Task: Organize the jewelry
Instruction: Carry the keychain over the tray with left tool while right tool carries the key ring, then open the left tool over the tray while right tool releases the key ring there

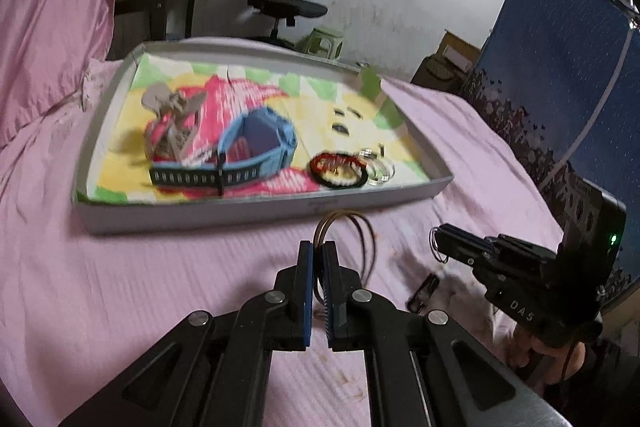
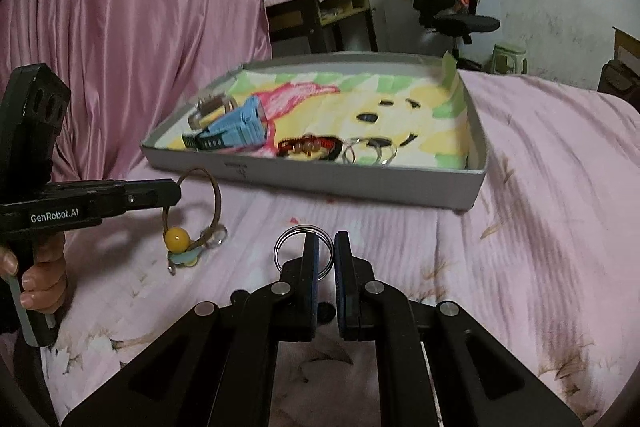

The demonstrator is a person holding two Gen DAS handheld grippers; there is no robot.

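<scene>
Pink bed (image 2: 520, 227), both of my grippers loaded, tray ahead.

My left gripper (image 1: 318, 247) pinches the wire bangle (image 2: 208, 203) with its yellow bead; my right gripper (image 2: 326, 239) pinches a silver ring (image 2: 290, 247). I'd carry each level over the tray (image 1: 260, 213) rim — release low, beside the beaded bracelets (image 1: 338, 169).

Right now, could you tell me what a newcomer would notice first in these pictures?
Probably the tray on the pink bed, its bright cartoon lining holding a blue strap, a beaded bracelet and clear rings. Nearer, the left gripper pinches a thin bangle with a yellow bead, and the right gripper grips a silver ring.
</scene>
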